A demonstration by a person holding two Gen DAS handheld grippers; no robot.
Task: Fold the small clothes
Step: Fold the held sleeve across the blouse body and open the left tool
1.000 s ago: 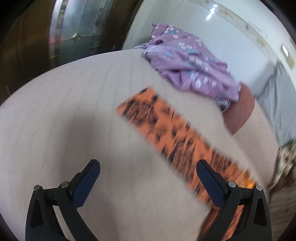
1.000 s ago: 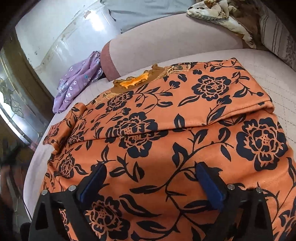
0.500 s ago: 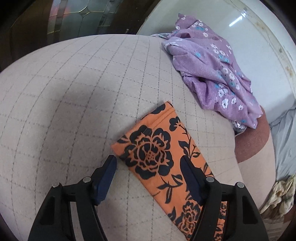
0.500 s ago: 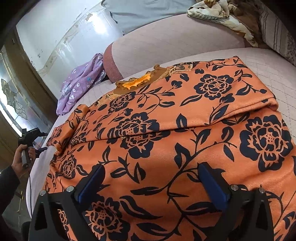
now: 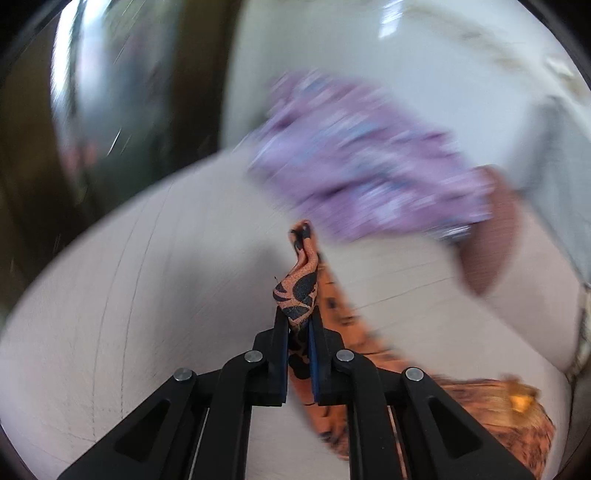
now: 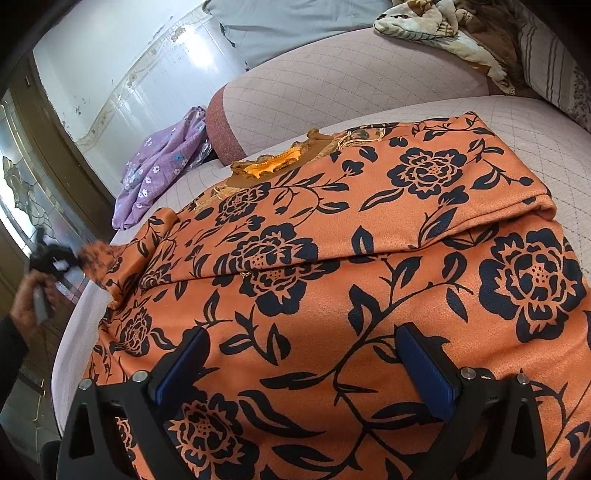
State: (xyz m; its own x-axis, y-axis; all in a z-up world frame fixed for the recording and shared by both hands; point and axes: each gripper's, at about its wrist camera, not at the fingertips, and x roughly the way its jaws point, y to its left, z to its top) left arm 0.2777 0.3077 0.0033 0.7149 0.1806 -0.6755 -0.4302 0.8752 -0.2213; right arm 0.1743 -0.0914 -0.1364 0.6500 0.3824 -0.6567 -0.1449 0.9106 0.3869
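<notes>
An orange top with black flowers lies spread on the pale quilted bed, its right side folded over. My left gripper has its jaws closing on the end of the top's left sleeve, the pads pressing the bunched fabric, which is lifted off the bed. In the right wrist view the left gripper shows blurred at the bed's left edge, held by a hand. My right gripper stands open low over the top's lower part, with nothing gripped.
A purple flowered garment lies crumpled at the far side of the bed, also visible as the purple garment beside a pink bolster. A patterned blanket lies at the back right. A glazed door stands left.
My left gripper went from open over the flat sleeve end to shut on it, and has lifted it off the bed. The right gripper has stayed where it was.
</notes>
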